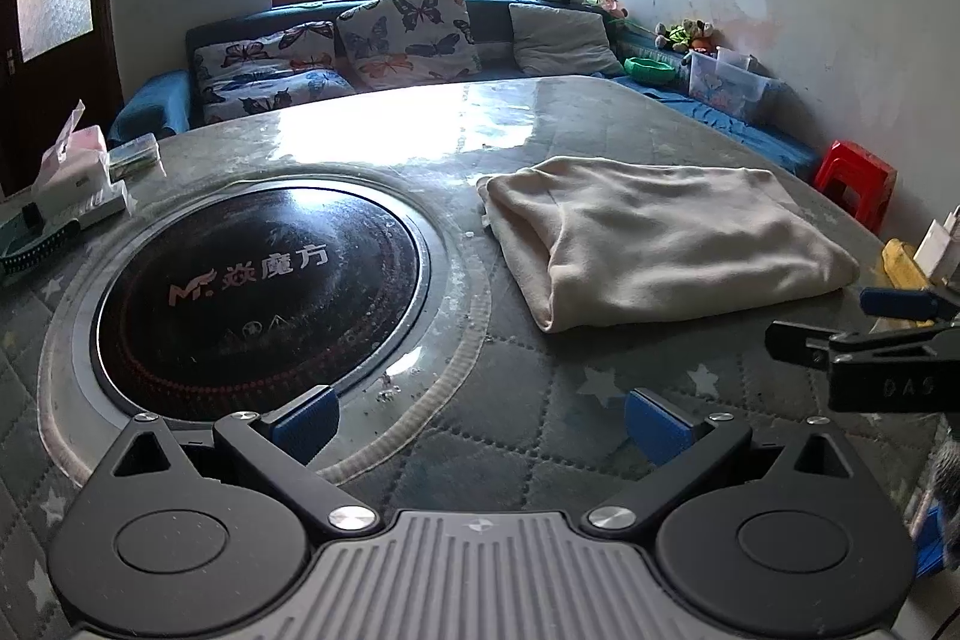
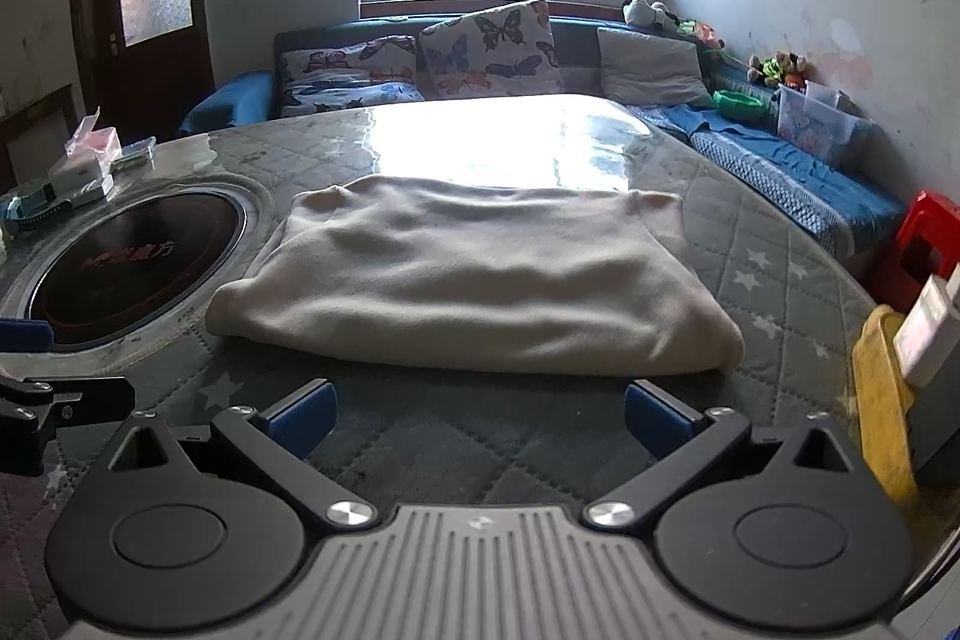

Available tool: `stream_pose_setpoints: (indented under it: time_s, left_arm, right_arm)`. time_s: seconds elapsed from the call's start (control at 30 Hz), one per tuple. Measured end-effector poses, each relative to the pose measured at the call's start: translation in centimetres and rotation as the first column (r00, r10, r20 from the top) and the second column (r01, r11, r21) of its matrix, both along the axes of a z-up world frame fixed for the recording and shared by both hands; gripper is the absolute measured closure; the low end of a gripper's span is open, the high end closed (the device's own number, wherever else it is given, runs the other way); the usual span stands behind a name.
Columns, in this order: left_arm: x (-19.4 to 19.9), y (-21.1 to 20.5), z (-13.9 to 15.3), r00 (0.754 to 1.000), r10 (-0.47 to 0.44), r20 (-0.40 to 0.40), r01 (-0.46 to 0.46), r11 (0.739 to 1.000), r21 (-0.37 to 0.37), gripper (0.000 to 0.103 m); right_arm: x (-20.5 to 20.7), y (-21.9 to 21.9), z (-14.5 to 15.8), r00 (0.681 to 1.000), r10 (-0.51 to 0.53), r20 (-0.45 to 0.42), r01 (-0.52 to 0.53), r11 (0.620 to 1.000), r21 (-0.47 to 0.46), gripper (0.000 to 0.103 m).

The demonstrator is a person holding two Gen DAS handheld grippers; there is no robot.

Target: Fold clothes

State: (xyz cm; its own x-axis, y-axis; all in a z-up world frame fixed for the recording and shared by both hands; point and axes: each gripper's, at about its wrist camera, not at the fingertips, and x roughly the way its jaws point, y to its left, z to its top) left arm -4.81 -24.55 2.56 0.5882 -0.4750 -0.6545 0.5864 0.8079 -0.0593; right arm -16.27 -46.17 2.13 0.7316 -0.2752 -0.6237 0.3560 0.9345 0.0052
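1. While hovering above the quilted table (image 1: 540, 460), left gripper (image 1: 480, 427) spreading its blue pads wide, holding nothing.
2. Lying folded ahead and right of it: cream garment (image 1: 660, 238), beside the round cooktop (image 1: 258, 298).
3. Showing only in the left view: the cooktop lettering, straight ahead.
4. Gaping empty just short of the garment's near edge: right gripper (image 2: 480, 421).
5. Showing fully only in the right view: yellow object (image 2: 882, 400), off right.
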Motion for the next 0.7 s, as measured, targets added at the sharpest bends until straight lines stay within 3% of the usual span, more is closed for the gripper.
stream_pose_setpoints:
  time_s: [0.7]
  left_arm:
    - [-2.1,-1.4,-0.1,1.0,-0.022,0.022,0.022,1.0,0.016,0.0]
  right_arm:
    - [-1.3,0.2,-1.2,0.999,-0.025,-0.025,0.026,0.998,0.053,0.0]
